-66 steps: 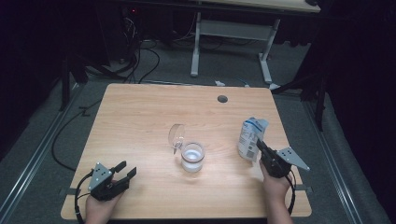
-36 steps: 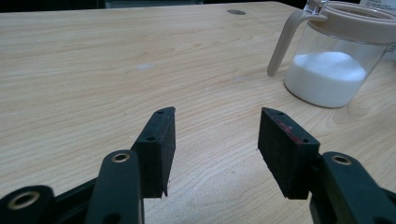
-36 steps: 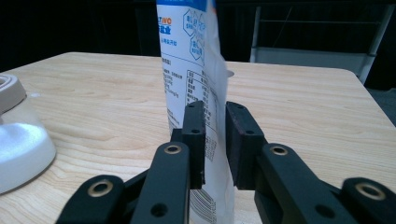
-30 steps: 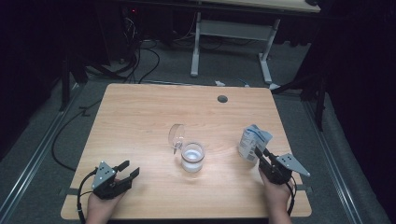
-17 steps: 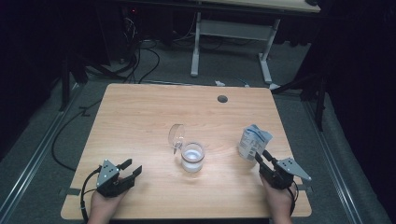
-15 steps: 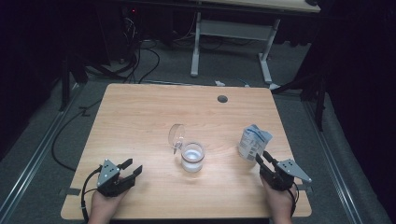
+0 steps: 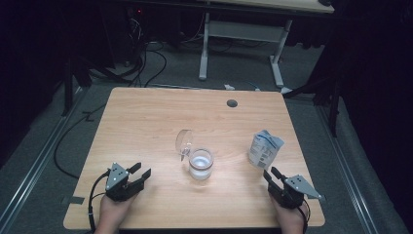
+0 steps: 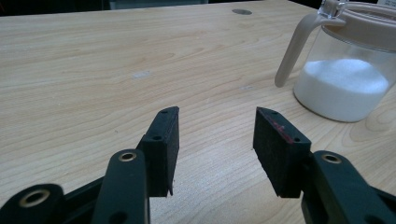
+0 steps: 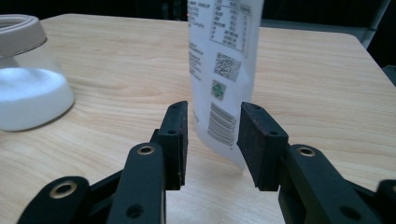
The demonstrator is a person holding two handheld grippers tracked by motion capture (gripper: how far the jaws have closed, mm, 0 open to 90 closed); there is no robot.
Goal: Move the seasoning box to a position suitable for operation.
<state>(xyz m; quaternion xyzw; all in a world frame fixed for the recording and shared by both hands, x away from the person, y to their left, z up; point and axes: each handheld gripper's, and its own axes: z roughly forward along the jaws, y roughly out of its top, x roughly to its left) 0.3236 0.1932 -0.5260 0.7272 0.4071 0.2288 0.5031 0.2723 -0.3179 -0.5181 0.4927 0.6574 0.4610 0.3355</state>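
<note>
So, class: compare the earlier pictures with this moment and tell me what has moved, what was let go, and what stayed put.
The right gripper let go of the pouch: its jaws have just been opening, and it drew back toward the person. The pouch now stands on its own on the table. The left gripper, jaws apart and empty, has just been closing a little. The jar of white powder stayed where it was.

Pouch (image 9: 224,70): QR code, barcode, illegible print.

I see the jar (image 7: 200,164) near the middle of the table (image 7: 146,122), its lid (image 7: 183,142) just behind it, the pouch (image 7: 263,149) standing to its right.
</note>
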